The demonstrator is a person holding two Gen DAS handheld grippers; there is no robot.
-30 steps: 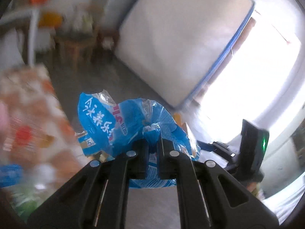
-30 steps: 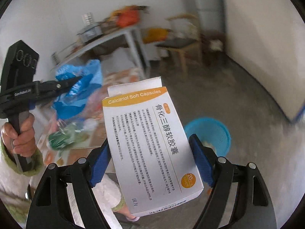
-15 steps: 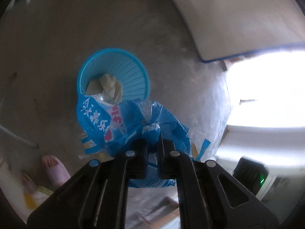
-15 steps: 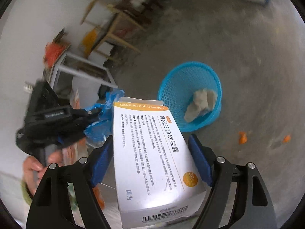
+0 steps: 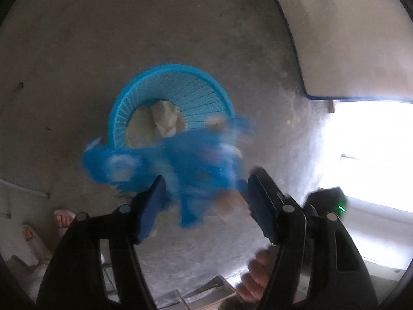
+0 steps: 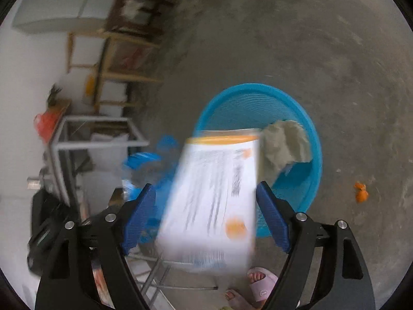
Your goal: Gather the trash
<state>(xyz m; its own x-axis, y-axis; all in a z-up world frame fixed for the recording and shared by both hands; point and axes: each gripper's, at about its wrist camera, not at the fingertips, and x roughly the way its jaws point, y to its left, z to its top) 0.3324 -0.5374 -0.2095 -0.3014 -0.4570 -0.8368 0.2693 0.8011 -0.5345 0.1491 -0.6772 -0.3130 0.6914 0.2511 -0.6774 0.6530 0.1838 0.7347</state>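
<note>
A blue mesh basket stands on the concrete floor with crumpled paper inside. My left gripper hangs just above its near rim. Its jaws are opening, and the blue plastic bag is a loose blur between and ahead of the pads, touching neither. In the right wrist view my right gripper points at the same basket. The white and orange medicine box is blurred between the pads, with a gap beside the left pad, and it is sliding forward.
An orange peel scrap lies on the floor right of the basket. A person's slippered feet stand near it. A metal table frame and wooden chairs are at the left. A mattress leans at the far right.
Both grippers came down and tilted over the basket. The left jaws went from shut on the bag to wide apart, freeing it. The box has slid forward and come loose.
</note>
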